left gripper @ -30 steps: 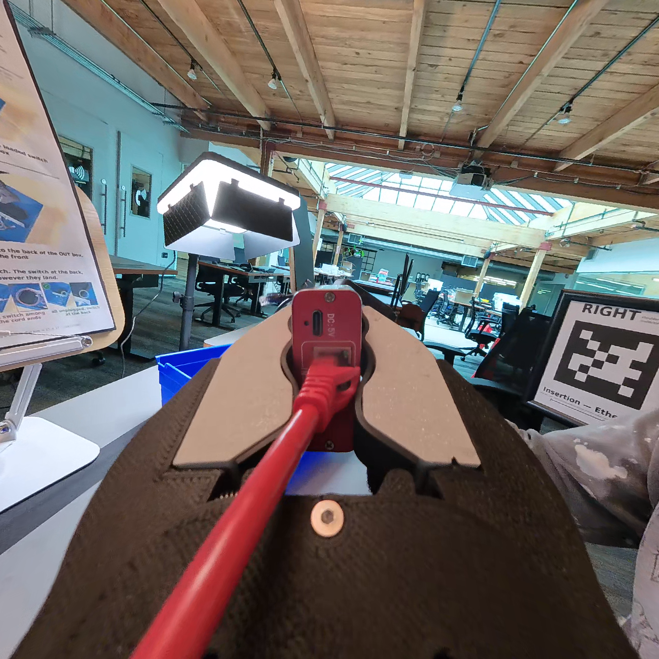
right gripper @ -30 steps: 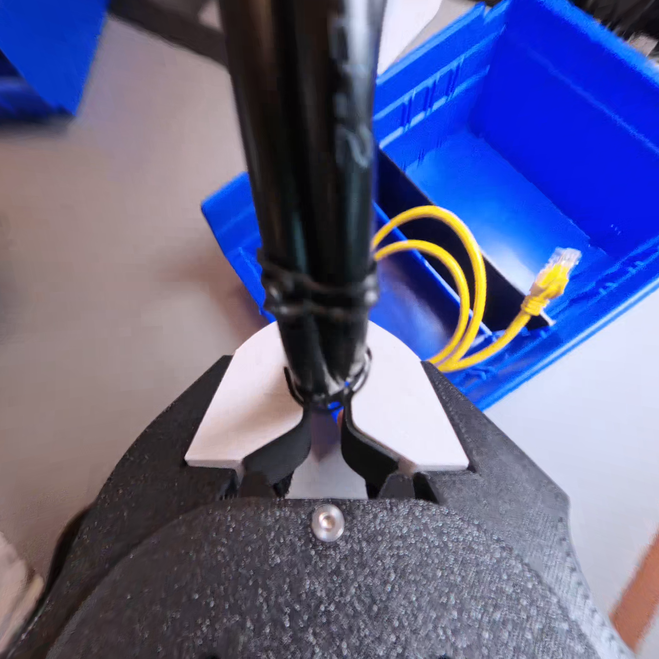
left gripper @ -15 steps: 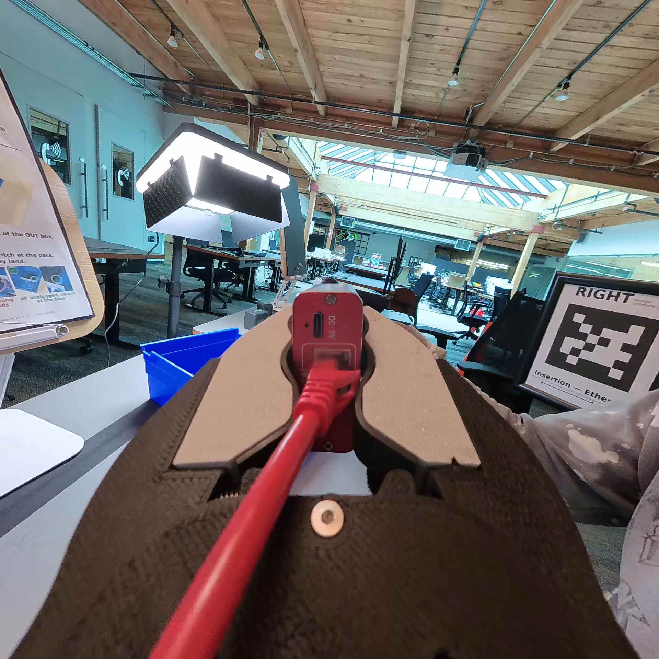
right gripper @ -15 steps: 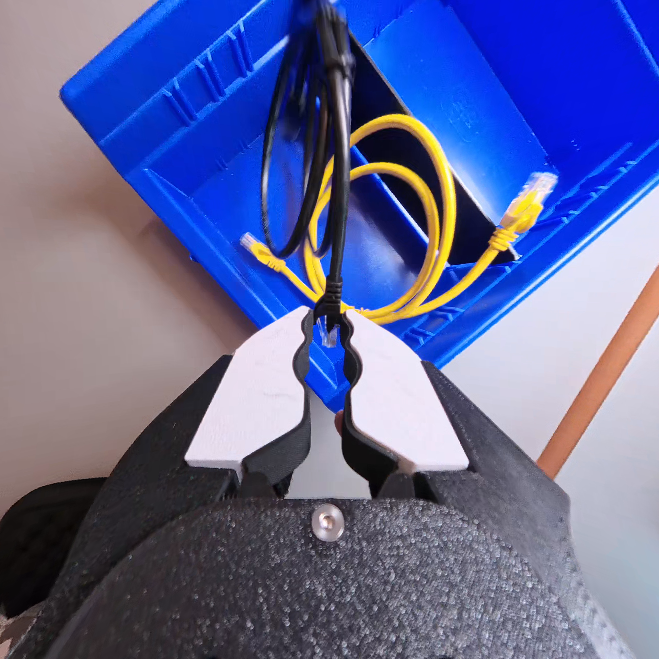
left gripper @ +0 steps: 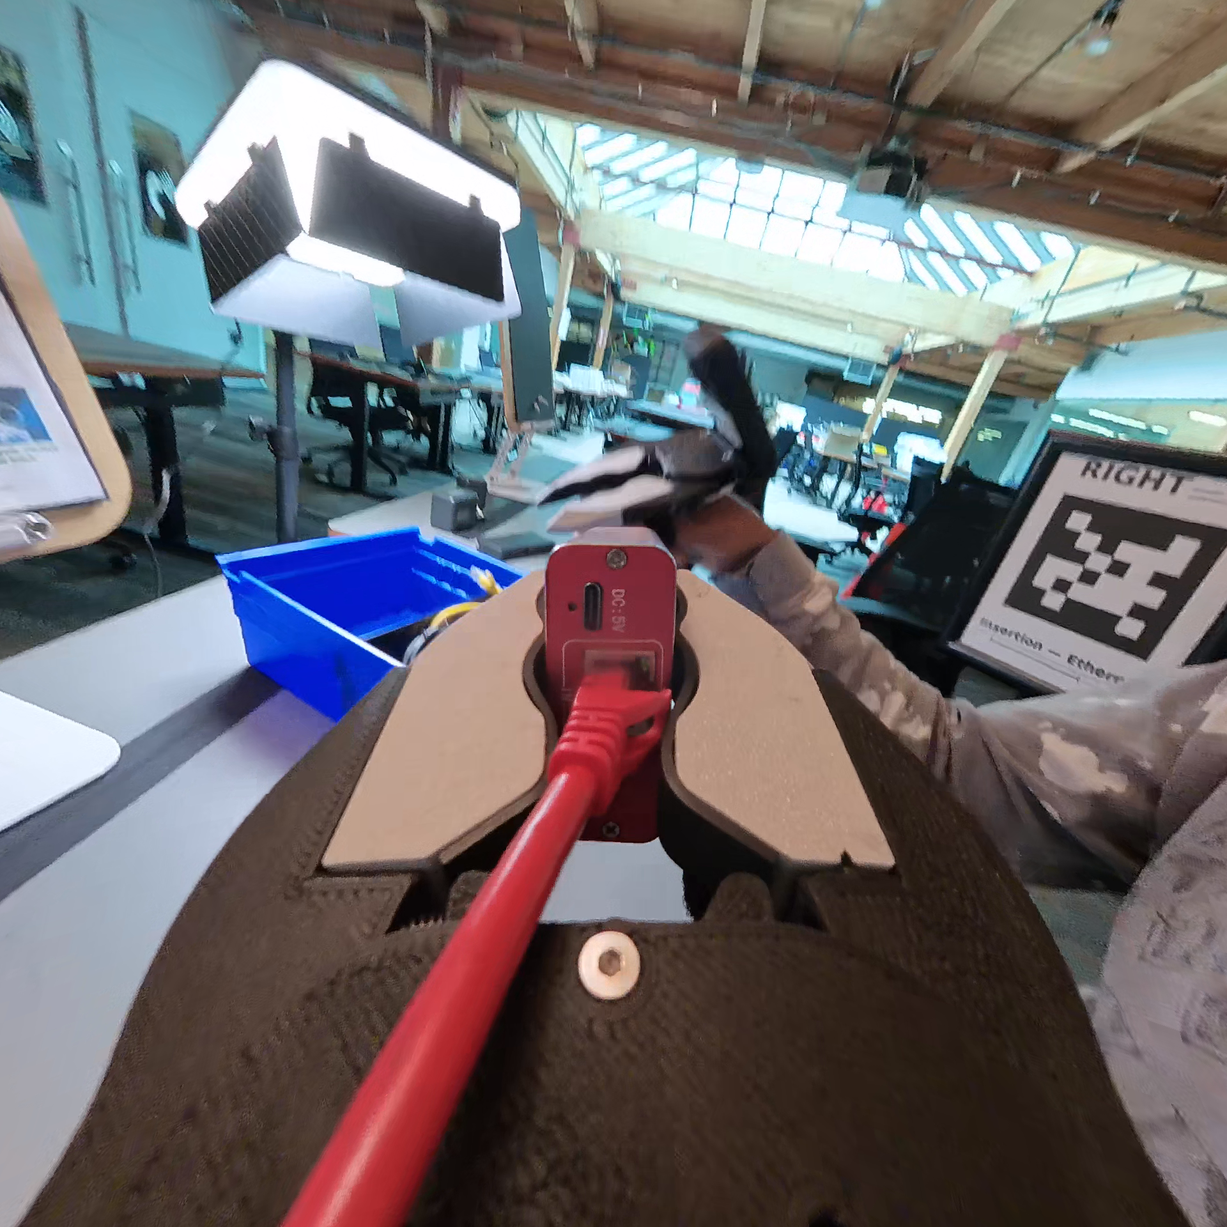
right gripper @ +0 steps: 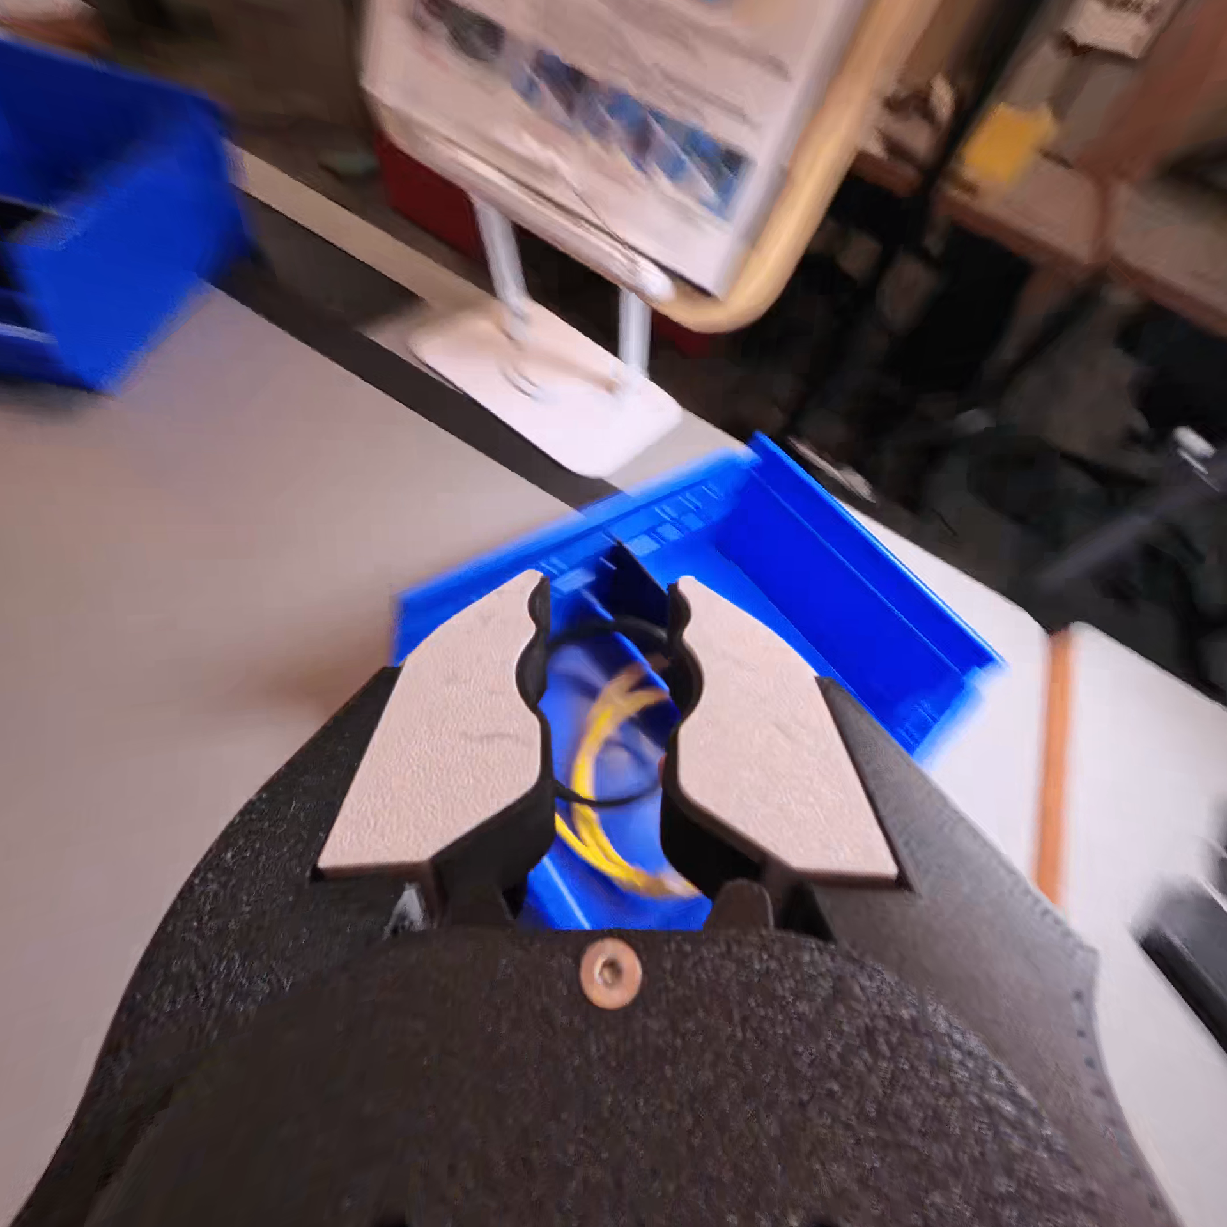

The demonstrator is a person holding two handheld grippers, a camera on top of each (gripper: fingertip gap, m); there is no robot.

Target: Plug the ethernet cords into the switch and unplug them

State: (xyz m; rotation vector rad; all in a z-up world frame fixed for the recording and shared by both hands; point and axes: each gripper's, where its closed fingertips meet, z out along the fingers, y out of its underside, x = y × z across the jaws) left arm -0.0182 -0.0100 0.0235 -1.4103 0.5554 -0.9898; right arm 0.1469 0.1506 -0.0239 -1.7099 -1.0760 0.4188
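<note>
My left gripper (left gripper: 609,597) is shut on a small red switch (left gripper: 611,611), held upright above the table. A red ethernet cord (left gripper: 504,883) is plugged into the switch's port and runs back toward the camera. My right gripper (right gripper: 607,591) is open and empty above a blue bin (right gripper: 830,597). A yellow cord (right gripper: 597,750) and a thin black cord (right gripper: 597,637) lie in that bin, seen blurred between the jaws. The right gripper also shows in the left wrist view (left gripper: 597,491), open, above and behind the switch. The blue bin (left gripper: 319,597) sits to its left there.
A white-based stand (right gripper: 551,392) with an instruction sheet (right gripper: 597,119) stands beyond the bin. A second blue bin (right gripper: 99,219) is at the far left. A framed marker sign (left gripper: 1115,564) stands at the right. A studio light (left gripper: 345,199) hangs at the left. A person's sleeve (left gripper: 996,750) reaches in.
My right gripper let go of the black cord, which now lies in the blue bin, opened wider and swung up. My left gripper still holds the switch and tilted a little.
</note>
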